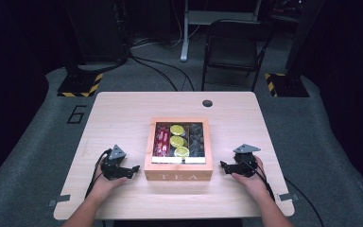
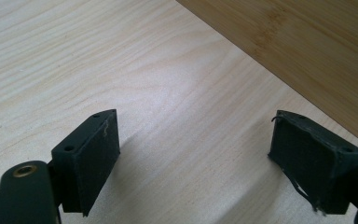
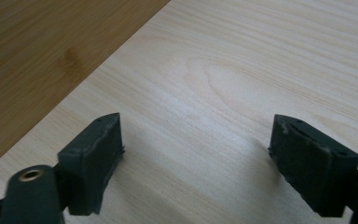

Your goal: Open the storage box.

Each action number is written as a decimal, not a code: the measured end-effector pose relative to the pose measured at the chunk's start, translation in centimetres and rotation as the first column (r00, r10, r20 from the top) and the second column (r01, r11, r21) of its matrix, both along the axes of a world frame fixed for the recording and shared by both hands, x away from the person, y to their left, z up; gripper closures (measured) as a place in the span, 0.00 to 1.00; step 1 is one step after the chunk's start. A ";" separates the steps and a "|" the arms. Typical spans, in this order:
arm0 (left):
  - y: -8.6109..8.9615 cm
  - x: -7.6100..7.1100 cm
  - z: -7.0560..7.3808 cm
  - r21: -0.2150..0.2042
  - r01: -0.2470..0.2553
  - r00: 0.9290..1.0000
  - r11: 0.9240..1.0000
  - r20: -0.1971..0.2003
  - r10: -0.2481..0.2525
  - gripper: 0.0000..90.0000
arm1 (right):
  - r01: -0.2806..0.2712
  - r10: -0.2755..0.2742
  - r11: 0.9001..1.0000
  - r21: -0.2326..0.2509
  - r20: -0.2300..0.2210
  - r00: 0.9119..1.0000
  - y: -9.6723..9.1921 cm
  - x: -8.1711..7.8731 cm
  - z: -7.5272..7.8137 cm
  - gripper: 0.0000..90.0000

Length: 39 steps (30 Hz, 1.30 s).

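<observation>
**Tea box between two idle grippers**

Pale rectangular wooden table (image 1: pixel 123 118): bears every item noted; a small dark round hole (image 1: pixel 207 103) sits near its far edge.

Square wooden box marked TEA (image 1: pixel 178 176): stands at the middle of the table, lid off or transparent, interior divided into compartments. Left compartment holds red packets (image 1: pixel 161 139); middle compartment holds three round yellow-green packets (image 1: pixel 177 140); right compartment holds dark packets (image 1: pixel 196 138), detail not legible.

Left black two-jaw gripper (image 1: pixel 133 169): held in the person's left hand (image 1: pixel 105 182), resting on the table just left of the box, not touching it. Left gripper view confirms jaws wide apart over bare wood, nothing between them.

Right black two-jaw gripper (image 1: pixel 223 165): held in the right hand (image 1: pixel 251 178), just right of the box, clear of it. Jaws apart, nothing between them.
</observation>
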State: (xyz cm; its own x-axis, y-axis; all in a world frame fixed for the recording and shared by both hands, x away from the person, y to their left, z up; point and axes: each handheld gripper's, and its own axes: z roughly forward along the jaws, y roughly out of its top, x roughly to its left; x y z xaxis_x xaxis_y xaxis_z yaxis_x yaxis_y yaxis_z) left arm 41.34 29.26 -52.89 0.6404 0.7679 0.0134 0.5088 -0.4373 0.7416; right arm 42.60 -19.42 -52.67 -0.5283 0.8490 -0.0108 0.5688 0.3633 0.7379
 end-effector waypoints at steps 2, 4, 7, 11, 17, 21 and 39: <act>0.1 -0.1 0.0 -0.005 -0.003 1.000 1.000 -0.003 0.003 0.19 | -0.002 0.002 1.000 0.004 -0.009 1.000 0.0 -0.1 0.1 0.24; 0.2 0.0 0.1 -0.006 -0.005 1.000 1.000 -0.003 0.005 0.20 | -0.013 0.012 1.000 -0.010 -0.010 1.000 0.1 -0.1 0.3 0.29; 0.2 0.0 0.1 -0.018 -0.016 1.000 1.000 -0.010 0.016 0.23 | -0.018 0.017 0.999 -0.033 -0.012 1.000 0.2 -0.3 0.6 0.34; 0.3 -0.1 0.3 -0.024 -0.020 1.000 1.000 -0.020 0.019 0.27 | -0.010 0.009 0.999 -0.035 -0.014 1.000 0.6 -0.5 0.7 0.35; 0.2 -0.1 0.3 -0.035 -0.031 0.999 0.999 -0.025 0.030 0.30 | -0.032 0.031 0.999 -0.044 -0.025 0.999 0.5 -0.6 1.2 0.38; 0.3 -0.1 0.7 -0.027 -0.033 0.998 0.999 -0.046 0.032 0.31 | -0.022 0.021 0.999 -0.028 -0.020 1.000 0.6 -0.7 1.4 0.39; 0.5 -1.0 2.4 -0.107 -0.071 0.997 0.992 -0.044 0.066 0.34 | -0.087 0.088 0.996 -0.019 0.048 0.995 1.5 -2.3 3.1 0.39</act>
